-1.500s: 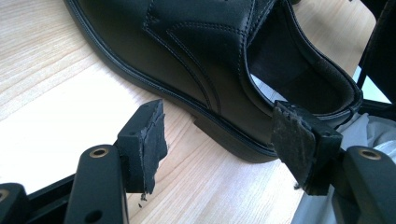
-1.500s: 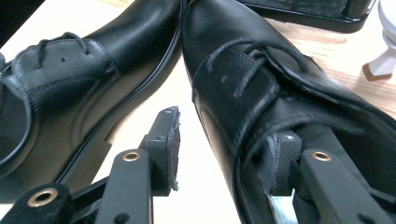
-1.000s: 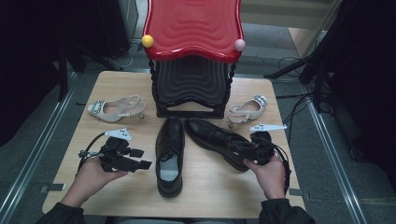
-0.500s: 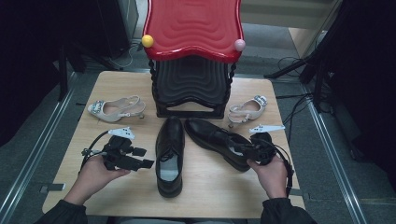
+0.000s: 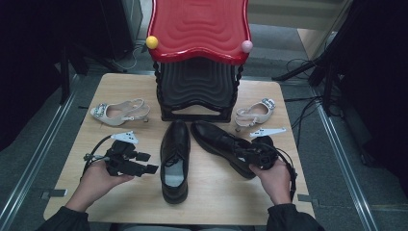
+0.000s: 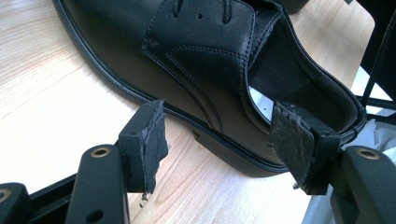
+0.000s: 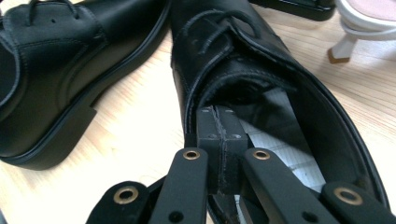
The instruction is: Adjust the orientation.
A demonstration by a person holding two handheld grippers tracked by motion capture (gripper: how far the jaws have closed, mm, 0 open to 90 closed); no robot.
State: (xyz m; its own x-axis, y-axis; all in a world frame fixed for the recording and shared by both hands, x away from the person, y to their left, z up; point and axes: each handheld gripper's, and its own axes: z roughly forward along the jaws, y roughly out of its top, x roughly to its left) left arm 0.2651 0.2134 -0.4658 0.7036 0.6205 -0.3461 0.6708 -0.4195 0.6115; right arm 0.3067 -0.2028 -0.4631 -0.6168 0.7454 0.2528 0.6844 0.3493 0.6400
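Two black leather lace-up shoes lie on the wooden table (image 5: 211, 202). The left shoe (image 5: 174, 159) (image 6: 201, 51) points away from me; the right shoe (image 5: 216, 139) (image 7: 243, 51) lies at an angle, its toe toward the rack. My left gripper (image 5: 146, 162) (image 6: 219, 135) stands open just left of the left shoe, with its pads level with the heel end and apart from it. My right gripper (image 5: 243, 153) (image 7: 220, 116) is shut, pads pressed together inside the right shoe's opening by its side wall. I see no leather between the pads.
A stack of black stools topped by a red one (image 5: 199, 29), with a yellow ball (image 5: 152, 42) and a pink ball (image 5: 247, 46) on it, stands at the table's back. One beige heeled sandal (image 5: 118, 113) lies at the left, another (image 5: 255, 113) at the right.
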